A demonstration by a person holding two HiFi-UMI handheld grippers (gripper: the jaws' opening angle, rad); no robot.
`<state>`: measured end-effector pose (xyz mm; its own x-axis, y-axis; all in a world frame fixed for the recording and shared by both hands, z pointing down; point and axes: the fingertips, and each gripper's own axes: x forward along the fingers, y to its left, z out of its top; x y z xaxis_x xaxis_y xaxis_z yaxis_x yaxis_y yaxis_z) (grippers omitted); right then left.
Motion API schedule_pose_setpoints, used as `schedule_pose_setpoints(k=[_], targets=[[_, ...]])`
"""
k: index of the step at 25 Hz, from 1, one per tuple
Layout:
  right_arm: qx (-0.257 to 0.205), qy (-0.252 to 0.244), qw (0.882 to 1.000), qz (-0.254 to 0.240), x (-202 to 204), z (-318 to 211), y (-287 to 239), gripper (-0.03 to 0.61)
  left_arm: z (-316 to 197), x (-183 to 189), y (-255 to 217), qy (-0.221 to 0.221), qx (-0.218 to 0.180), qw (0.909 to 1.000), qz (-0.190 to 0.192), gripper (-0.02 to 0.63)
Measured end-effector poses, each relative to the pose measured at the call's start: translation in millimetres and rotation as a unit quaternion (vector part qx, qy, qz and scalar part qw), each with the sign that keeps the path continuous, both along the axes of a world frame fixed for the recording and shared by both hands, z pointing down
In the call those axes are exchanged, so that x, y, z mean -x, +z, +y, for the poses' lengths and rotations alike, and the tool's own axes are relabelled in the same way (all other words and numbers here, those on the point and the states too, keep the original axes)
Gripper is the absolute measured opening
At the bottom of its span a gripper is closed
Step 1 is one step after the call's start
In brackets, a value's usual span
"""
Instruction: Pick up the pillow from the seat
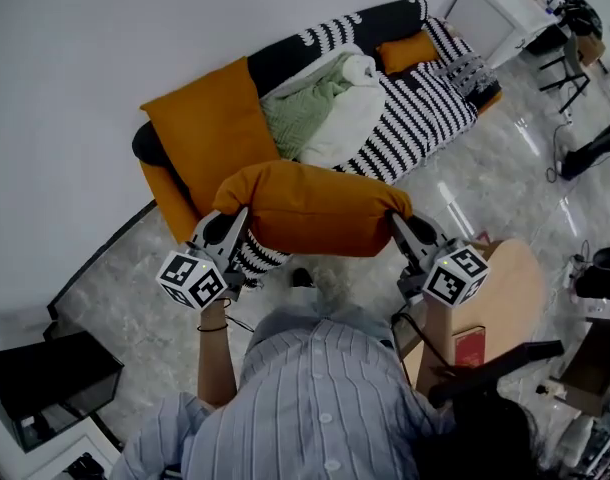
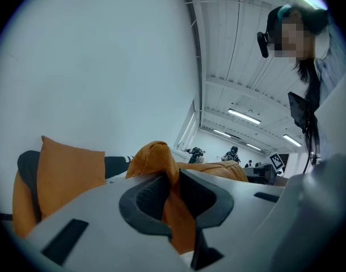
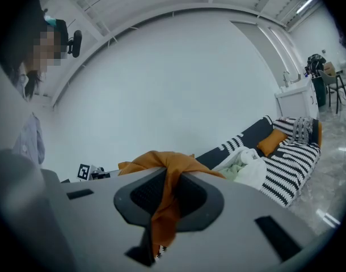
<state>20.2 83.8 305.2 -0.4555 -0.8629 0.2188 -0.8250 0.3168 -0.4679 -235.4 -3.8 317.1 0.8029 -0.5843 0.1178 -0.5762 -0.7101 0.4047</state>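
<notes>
Left gripper (image 1: pixel 233 226) and right gripper (image 1: pixel 399 226), held out side by side, pointing slightly downward; jaws of each clamped on one end of the pillow (image 1: pixel 315 208).

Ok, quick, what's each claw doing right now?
Left claw: closed on one end of the orange pillow.
Right claw: closed on the pillow's other end.

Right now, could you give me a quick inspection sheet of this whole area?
Surface: striped sofa seat, partly covered.
Job's things: orange pillow held clear of the seat.
Clutter: green-and-white blanket heap, large orange cushion, small orange cushion.
Grippers: left claw and right claw each shut on a pillow corner.
Cables: thin dark cable on the floor by the chair.
Surroundings: white wall, marble floor, white cabinet.
</notes>
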Motion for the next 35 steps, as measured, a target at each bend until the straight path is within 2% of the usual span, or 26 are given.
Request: schedule_pose_setpoints(k=[10,16,35], targets=[[0.003,-0.009,1.0,0.002,-2.5,7.9,3.3,0.046,13.2,0.4,-1.6,-0.021,-0.002,0.9998,-0.007,0.066],[-0.001,-0.021,1.0,-0.002,-9.7,33.2,5.3,0.046,46.0,-5.0,-3.3,-0.034,-0.006,0.9992,-0.018,0.066],[-0.004,-0.031,0.999,-0.012,-62.1,209.7,12.4,0.046,225.7,-56.9,-1.1,-0.047,-0.009,0.9981,-0.039,0.066]])
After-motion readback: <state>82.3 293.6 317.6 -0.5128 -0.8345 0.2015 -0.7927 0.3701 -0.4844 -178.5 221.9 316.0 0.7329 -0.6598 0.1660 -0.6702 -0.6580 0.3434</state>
